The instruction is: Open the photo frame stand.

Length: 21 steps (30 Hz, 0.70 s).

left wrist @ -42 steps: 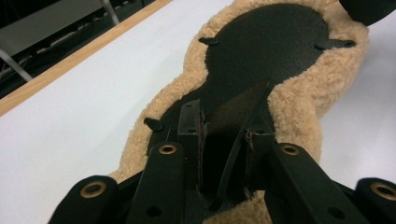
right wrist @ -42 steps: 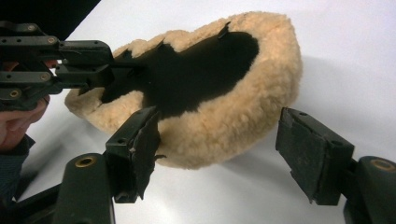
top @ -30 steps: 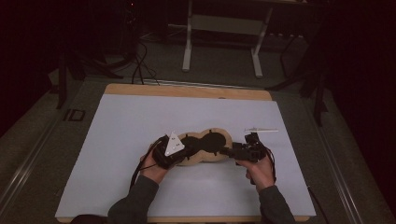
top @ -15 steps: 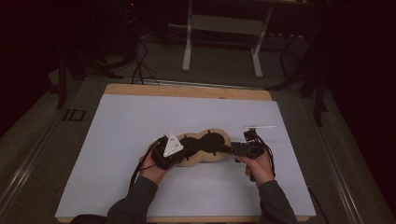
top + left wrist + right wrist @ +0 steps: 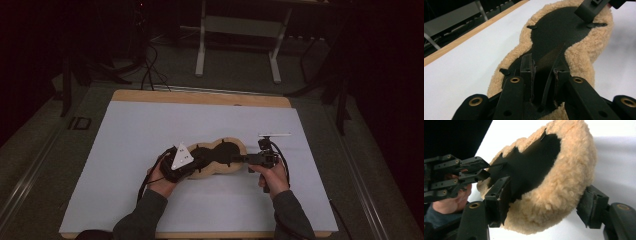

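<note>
The left gripper (image 5: 541,75) is pinching the insole's (image 5: 220,157) black face near the mat's (image 5: 150,130) front edge, anchoring it; the right gripper's (image 5: 544,205) jaws, just narrowing, are straddling the fleecy end without yet pressing.

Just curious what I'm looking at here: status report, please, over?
Left gripper clamped on black flap of fleecy pad. Right gripper straddles its other end, jaws just closing, not pinching yet. White stick lies apart, no obstruction.
</note>
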Available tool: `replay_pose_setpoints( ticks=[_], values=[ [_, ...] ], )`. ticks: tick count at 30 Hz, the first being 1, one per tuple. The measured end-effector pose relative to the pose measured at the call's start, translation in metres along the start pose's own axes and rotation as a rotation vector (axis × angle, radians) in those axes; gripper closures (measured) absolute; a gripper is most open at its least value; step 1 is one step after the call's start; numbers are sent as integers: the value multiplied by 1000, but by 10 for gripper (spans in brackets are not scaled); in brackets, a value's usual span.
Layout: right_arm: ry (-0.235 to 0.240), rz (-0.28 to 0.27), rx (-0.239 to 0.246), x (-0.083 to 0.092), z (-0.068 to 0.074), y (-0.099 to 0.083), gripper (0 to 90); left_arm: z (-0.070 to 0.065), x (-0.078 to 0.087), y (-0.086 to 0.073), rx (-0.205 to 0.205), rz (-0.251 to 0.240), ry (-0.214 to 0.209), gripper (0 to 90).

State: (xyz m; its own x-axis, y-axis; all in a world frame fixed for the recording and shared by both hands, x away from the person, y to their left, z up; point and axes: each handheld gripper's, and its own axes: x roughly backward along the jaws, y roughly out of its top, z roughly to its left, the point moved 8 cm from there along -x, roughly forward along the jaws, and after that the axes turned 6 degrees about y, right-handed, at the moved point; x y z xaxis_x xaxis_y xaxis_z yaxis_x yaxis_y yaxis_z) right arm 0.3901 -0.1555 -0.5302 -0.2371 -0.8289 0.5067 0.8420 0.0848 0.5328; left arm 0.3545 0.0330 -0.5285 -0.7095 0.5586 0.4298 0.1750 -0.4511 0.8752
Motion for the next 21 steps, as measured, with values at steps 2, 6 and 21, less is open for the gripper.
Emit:
replay_pose_setpoints(
  ticks=[2, 6, 21],
  values=[
    [15, 0, -5, 0, 0, 0, 359, -1, 1, -1, 2, -11, -2, 763],
    [27, 1, -18, 1, 0, 1, 389, -2, 4, -2, -6, -21, -6, 763],
    [64, -38, 12, 8, 13, 3, 498, -7, 17, -4, 77, -55, -69, 647]
  ],
)
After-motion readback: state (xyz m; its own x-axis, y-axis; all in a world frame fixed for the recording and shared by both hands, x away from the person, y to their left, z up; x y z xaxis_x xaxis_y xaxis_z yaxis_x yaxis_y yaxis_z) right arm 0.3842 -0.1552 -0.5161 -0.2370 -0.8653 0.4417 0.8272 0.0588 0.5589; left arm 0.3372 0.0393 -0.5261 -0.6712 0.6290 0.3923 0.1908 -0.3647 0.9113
